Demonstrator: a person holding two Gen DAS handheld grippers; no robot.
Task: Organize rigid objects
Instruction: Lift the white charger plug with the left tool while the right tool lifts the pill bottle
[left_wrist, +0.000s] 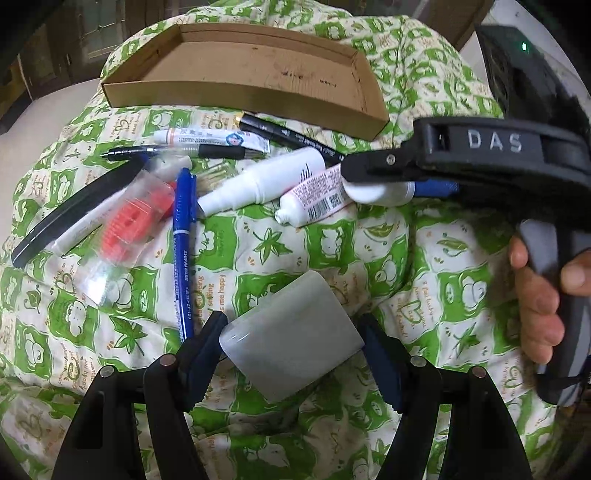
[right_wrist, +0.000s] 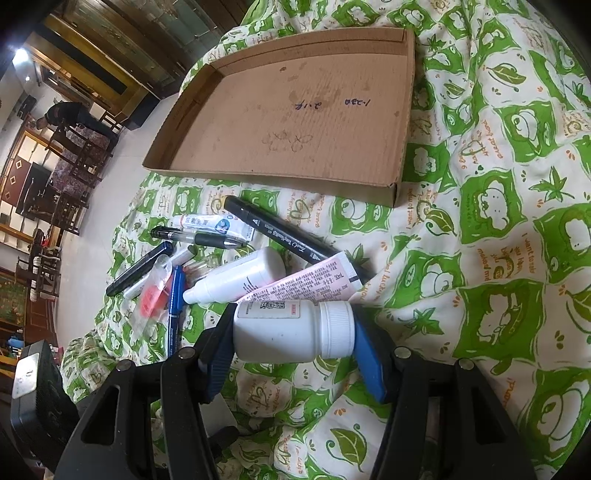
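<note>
The left gripper (left_wrist: 291, 339) is holding a pale grey rounded case (left_wrist: 291, 332) between its pads, just above the green and white patterned cloth (left_wrist: 332, 243), and the right gripper (right_wrist: 293, 332) is clamping a white pill bottle (right_wrist: 291, 330) lying sideways, base and cap against the pads. Beyond both grippers, a pile of pens, tubes and a white spray bottle (right_wrist: 236, 277) is lying on the cloth, and the cardboard tray (right_wrist: 295, 177) is sitting just behind this pile.
</note>
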